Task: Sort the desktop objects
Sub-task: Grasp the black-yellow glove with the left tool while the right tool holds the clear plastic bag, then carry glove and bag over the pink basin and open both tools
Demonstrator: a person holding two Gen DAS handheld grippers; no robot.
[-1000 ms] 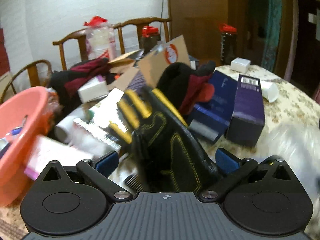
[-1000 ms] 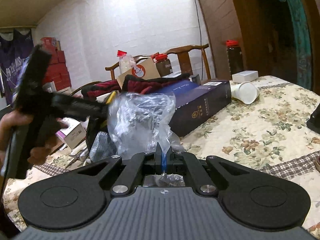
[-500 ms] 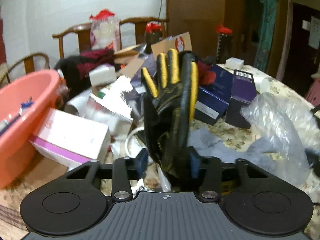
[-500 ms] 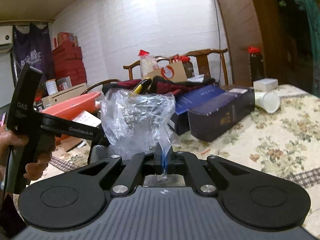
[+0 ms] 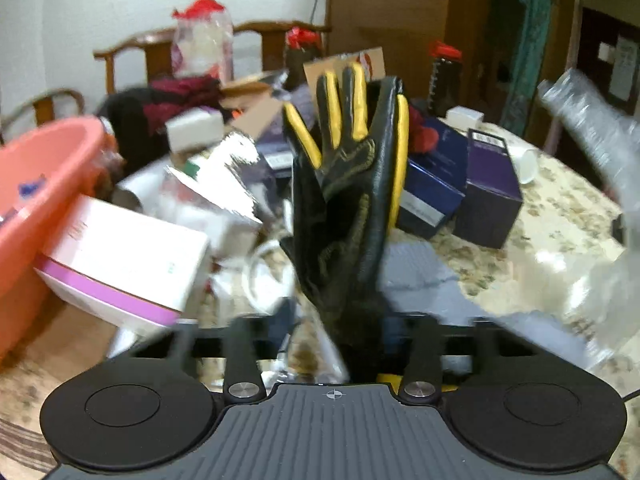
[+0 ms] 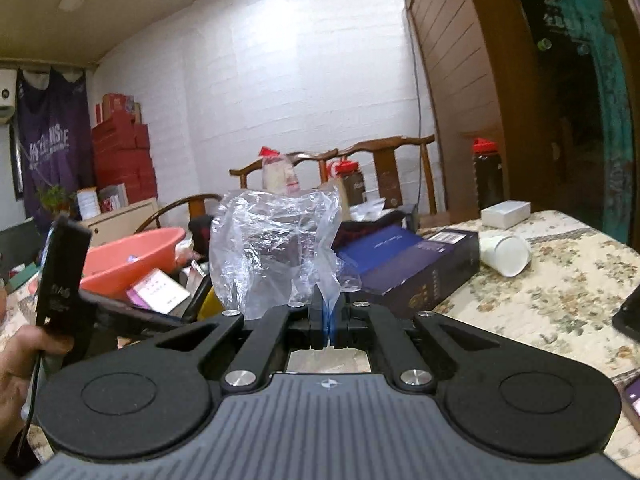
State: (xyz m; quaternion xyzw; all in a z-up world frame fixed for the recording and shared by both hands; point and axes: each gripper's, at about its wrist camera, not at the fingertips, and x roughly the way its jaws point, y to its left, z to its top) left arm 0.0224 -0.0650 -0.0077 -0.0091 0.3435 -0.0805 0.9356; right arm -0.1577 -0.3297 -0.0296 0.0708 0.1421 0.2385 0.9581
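My left gripper (image 5: 344,320) is shut on the cuff of a black and yellow glove (image 5: 348,184), which stands upright above the cluttered table. My right gripper (image 6: 326,320) is shut on a clear plastic bag (image 6: 272,248) and holds it up in the air. The same bag (image 5: 588,128) shows blurred at the right of the left wrist view. The left gripper's handle and the hand on it (image 6: 60,280) show at the left of the right wrist view.
A pink basin (image 5: 36,184) stands at the left, also in the right wrist view (image 6: 132,256). A white and purple box (image 5: 120,264), dark blue boxes (image 5: 460,184), a tipped paper cup (image 6: 506,254), grey cloth (image 5: 420,276) and chairs lie around on the floral tablecloth (image 6: 540,300).
My left gripper closed on the glove and lifted it upright. My right gripper rose with the bag, so its view now looks higher over the table.
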